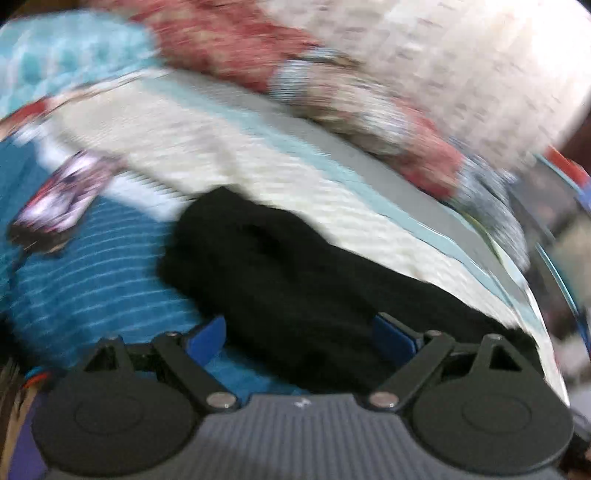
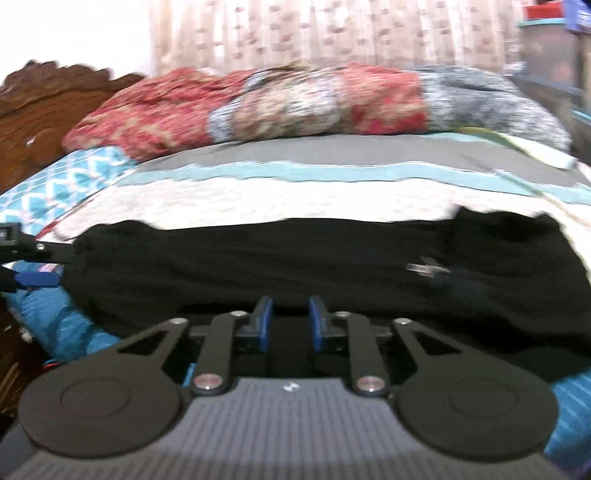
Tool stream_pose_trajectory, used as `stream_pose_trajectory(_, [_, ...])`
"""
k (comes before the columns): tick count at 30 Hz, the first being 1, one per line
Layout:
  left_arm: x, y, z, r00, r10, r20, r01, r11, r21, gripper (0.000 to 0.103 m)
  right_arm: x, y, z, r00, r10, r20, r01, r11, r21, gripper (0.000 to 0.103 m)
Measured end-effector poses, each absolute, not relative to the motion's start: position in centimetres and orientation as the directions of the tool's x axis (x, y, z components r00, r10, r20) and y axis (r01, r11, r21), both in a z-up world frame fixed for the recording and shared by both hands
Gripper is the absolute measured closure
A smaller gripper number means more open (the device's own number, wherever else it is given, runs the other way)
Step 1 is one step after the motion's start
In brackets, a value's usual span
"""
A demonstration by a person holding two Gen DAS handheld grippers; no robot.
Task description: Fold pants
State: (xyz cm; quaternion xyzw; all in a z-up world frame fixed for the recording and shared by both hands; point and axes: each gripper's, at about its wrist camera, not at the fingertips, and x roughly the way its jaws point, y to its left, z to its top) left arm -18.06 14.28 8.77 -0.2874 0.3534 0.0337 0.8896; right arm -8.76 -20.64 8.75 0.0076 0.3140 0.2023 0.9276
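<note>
Black pants (image 2: 295,266) lie stretched across the bed in a long band. In the left wrist view the pants (image 1: 295,280) run from the centre to the lower right. My left gripper (image 1: 306,332) is open, its blue fingers (image 1: 207,336) wide apart over the pants' end. My right gripper (image 2: 291,321) hovers at the pants' near edge, its blue pads (image 2: 264,317) apart by a narrow gap with nothing between them. The left gripper also shows at the left edge of the right wrist view (image 2: 33,273). Both views are motion-blurred.
The bed has a cream, teal and grey striped cover (image 2: 295,184). A red patterned quilt (image 2: 258,107) is piled at the far side. A blue striped cloth (image 1: 103,258) lies beside the pants. A carved wooden headboard (image 2: 44,110) stands at the left, a curtain (image 2: 332,33) behind.
</note>
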Motion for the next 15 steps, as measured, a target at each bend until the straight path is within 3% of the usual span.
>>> stream_pose_trajectory(3, [-18.5, 17.9, 7.4, 0.751, -0.166, -0.639, -0.323, 0.752, -0.574, 0.012, -7.3, -17.3, 8.7, 0.659, 0.442, -0.608, -0.441, 0.883, 0.164, 0.089])
stream_pose_trajectory(11, [-17.3, 22.8, 5.9, 0.787, -0.185, -0.589, -0.345, 0.660, -0.668, 0.011, -4.3, -7.7, 10.3, 0.523, 0.586, -0.619, -0.609, 0.765, 0.209, 0.089])
stream_pose_trajectory(15, [-14.5, 23.4, 3.6, 0.769, -0.287, -0.571, -0.333, 0.583, -0.741, 0.010, -3.1, -3.8, 9.8, 0.429, 0.639, -0.639, -0.634, 0.716, 0.291, 0.089])
